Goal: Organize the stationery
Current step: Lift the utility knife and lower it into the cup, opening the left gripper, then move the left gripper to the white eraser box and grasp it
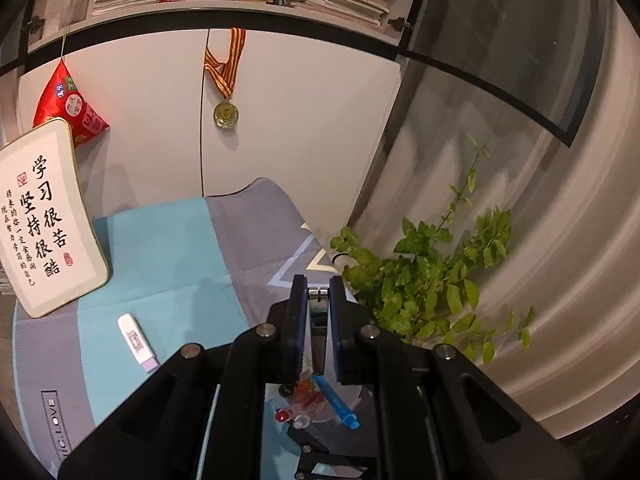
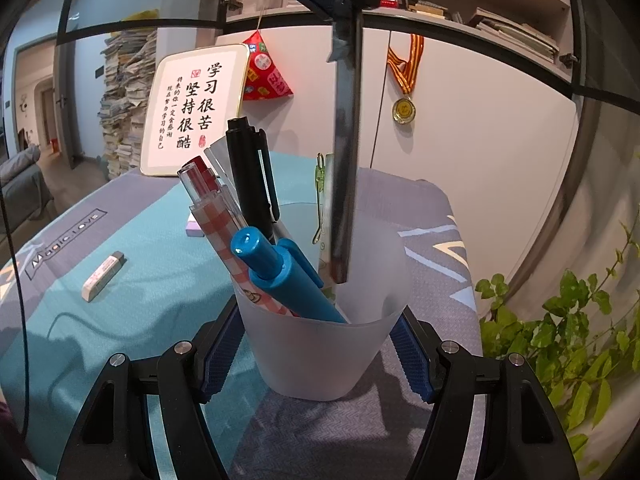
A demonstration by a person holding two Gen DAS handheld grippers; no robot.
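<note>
My right gripper is closed around a frosted plastic pen cup standing on the cloth. The cup holds a blue pen, a black marker, a red checked pen and a ruler. My left gripper hangs above the cup, shut on a dark flat pen-like item whose lower end reaches inside the cup rim. In the left wrist view the cup's pens show below the fingers. A white eraser and a white and lilac correction tape lie on the cloth.
A framed calligraphy sign leans against white cabinet doors at the back. A medal and a red pouch hang there. A leafy plant stands at the table's right edge. Paper stacks stand at back left.
</note>
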